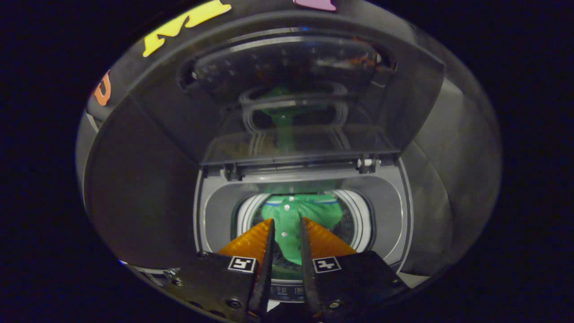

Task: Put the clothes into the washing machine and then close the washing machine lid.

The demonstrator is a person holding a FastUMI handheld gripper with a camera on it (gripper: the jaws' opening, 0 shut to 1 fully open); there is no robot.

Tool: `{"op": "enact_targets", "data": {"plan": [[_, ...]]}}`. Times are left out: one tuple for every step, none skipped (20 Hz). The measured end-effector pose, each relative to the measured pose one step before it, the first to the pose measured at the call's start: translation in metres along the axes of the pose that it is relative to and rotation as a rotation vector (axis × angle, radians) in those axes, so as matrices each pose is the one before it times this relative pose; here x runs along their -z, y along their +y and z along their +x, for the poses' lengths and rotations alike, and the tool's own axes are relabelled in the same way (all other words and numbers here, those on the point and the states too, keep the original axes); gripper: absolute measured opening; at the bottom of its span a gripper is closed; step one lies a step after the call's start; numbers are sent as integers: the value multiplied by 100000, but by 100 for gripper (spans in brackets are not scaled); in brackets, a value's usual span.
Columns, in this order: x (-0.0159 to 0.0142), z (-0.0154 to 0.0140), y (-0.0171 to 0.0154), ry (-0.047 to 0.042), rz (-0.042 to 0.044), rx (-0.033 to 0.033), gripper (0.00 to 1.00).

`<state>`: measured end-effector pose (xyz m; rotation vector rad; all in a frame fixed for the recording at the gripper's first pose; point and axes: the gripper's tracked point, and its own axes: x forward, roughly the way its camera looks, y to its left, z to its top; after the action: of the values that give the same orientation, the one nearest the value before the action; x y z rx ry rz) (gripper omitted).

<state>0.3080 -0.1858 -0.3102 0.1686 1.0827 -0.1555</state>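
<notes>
claw slightly parted — above drum | green shirt inside | lid up

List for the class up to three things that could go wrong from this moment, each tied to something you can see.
1. The green shirt seems to lie in the drum, but its near end is hidden by the fingers; if any cloth hangs over the rim, the lid may trap it.
2. The gripper is open just above the drum; pulling back could snag the shirt.
3. The lid stands raised; a careless push might slam it.
</notes>
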Motion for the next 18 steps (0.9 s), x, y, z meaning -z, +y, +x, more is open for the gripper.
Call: {"op": "enact_targets", "data": {"plan": [[-1164,-1480,202,-3848,-1306,-433,38],[-1234,-1266,262,-4256,-1613,-285,44],[-1656,-1374,322,-4770,-2467,-1148,48],[-2117,-1333,434,-5174,-2961,-724,53],[-2052,-1306,155,-5349,-3367,431,58],[-2200,-1163,230,-5815,-2793,609,62],[-2115,-961,81,-5288,-2355,1192,67],[-2221,-746,4,-5109,-1832,1457,71],[-2020,-164,-229,-4948,-1396,1319,71],[-1765,114,-12,-3802,-931,910,71],[-1788,372,-22,-2008,-567,-25,78],[-800,61,-340,-1728,136,65,85],[-1132,606,-28,-771,876,29,93],[-689,815,-10,-243,207,-206,100],[-766,993,71,-309,67,85,100],[-207,937,-19,16,-372,194,100],[-79,1013,-2,485,-721,-28,100],[21,1047,320,547,-5,-210,100]]}}
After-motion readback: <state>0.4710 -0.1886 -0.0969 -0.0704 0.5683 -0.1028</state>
